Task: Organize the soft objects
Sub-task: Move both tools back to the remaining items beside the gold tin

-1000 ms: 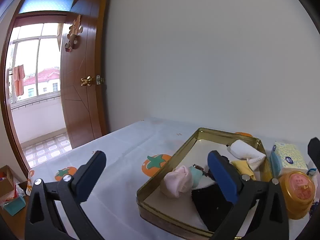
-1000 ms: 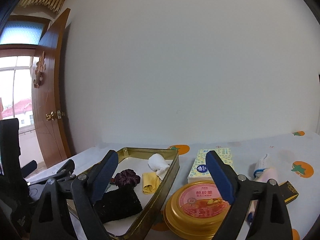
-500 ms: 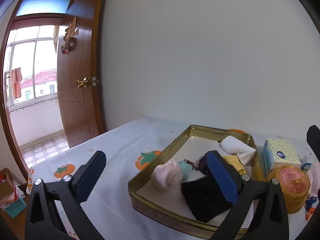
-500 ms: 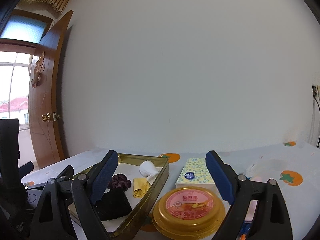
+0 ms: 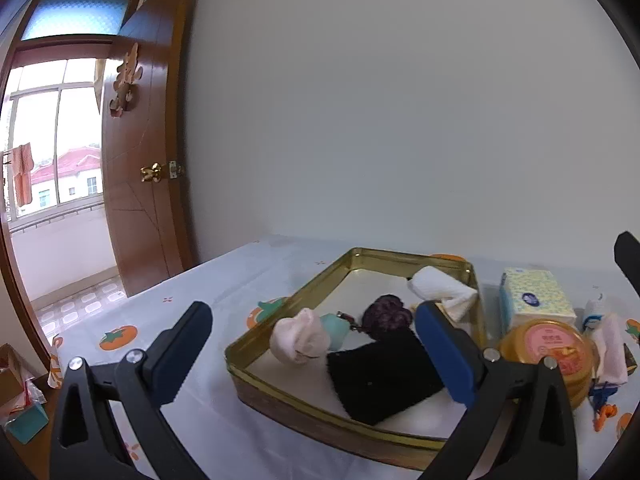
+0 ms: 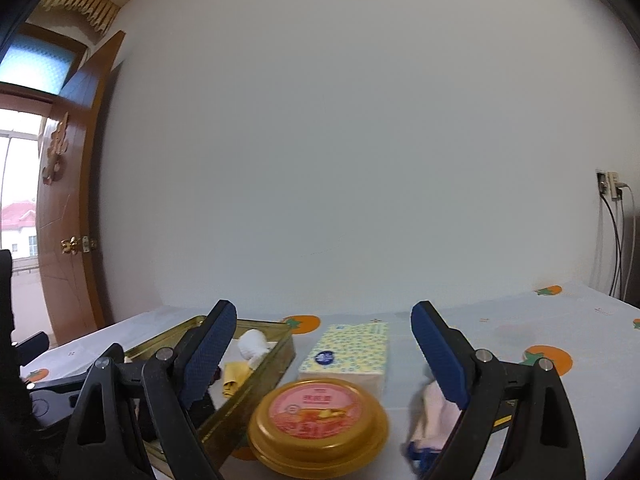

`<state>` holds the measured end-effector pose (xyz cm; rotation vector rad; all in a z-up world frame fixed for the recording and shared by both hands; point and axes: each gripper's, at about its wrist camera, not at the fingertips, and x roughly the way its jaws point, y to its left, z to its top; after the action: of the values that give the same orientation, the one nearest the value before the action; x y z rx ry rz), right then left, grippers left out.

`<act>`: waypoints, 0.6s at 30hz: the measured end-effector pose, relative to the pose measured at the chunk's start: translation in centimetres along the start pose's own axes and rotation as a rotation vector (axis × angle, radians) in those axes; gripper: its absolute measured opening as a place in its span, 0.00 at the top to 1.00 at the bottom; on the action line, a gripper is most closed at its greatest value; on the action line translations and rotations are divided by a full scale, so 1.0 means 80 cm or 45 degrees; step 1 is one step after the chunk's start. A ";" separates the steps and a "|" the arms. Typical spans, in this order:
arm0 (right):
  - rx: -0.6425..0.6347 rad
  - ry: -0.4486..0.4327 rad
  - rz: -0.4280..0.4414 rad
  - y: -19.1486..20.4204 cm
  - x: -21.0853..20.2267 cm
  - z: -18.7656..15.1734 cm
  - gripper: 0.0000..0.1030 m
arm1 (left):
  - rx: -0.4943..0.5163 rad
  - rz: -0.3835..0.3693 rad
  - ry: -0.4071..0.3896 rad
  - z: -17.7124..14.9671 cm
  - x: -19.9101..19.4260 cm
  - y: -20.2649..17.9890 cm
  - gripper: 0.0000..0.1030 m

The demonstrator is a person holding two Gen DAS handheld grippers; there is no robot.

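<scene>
A gold tin tray [image 5: 280, 394] holds a pink rolled sock [image 5: 298, 340], a teal piece [image 5: 336, 330], a dark purple scrunchie [image 5: 386, 314], a black cloth [image 5: 384, 376] and a white rolled cloth [image 5: 440, 292]. My left gripper [image 5: 312, 318] hovers open over the tray's near end with nothing between its fingers. My right gripper [image 6: 324, 312] is also open and holds nothing, above a round yellow container [image 6: 318, 420]. A pink-white cloth [image 6: 434, 412] lies on the table beside its right finger. The tray [image 6: 280, 356] shows the white roll [image 6: 252, 346] and a yellow cloth [image 6: 234, 376].
A yellow-patterned tissue pack [image 6: 348, 354] stands behind the round container, right of the tray. The table carries a white cloth with orange tomato prints [image 5: 118, 336]. A wooden door [image 5: 148, 168] stands open at the left. A wall socket with cables [image 6: 610, 190] is at the right.
In both views the tray and containers have slid leftward in the picture as the grippers swung right. The socket and cables came into the right wrist view. Both grippers stayed open.
</scene>
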<state>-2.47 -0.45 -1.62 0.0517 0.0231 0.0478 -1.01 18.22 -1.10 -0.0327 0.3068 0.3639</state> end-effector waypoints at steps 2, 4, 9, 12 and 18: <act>-0.002 -0.001 -0.025 -0.007 -0.001 0.000 0.12 | 0.000 -0.017 -0.002 -0.001 -0.005 -0.005 0.01; -0.008 -0.007 -0.052 -0.015 -0.003 0.000 0.12 | 0.006 -0.035 -0.007 -0.002 -0.010 -0.010 0.01; 0.031 0.007 -0.109 -0.055 -0.006 0.001 0.12 | 0.072 -0.072 -0.039 -0.004 -0.026 -0.033 0.01; 0.040 0.017 -0.151 -0.079 -0.008 0.001 0.12 | 0.138 -0.080 -0.077 -0.005 -0.036 -0.046 0.01; 0.061 0.019 -0.212 -0.125 -0.015 0.003 0.12 | 0.296 -0.120 -0.153 -0.008 -0.053 -0.080 0.01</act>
<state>-3.17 -10.53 -1.89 0.0968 0.0435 -0.1192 -2.69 10.74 -0.54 0.2019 0.2260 0.2342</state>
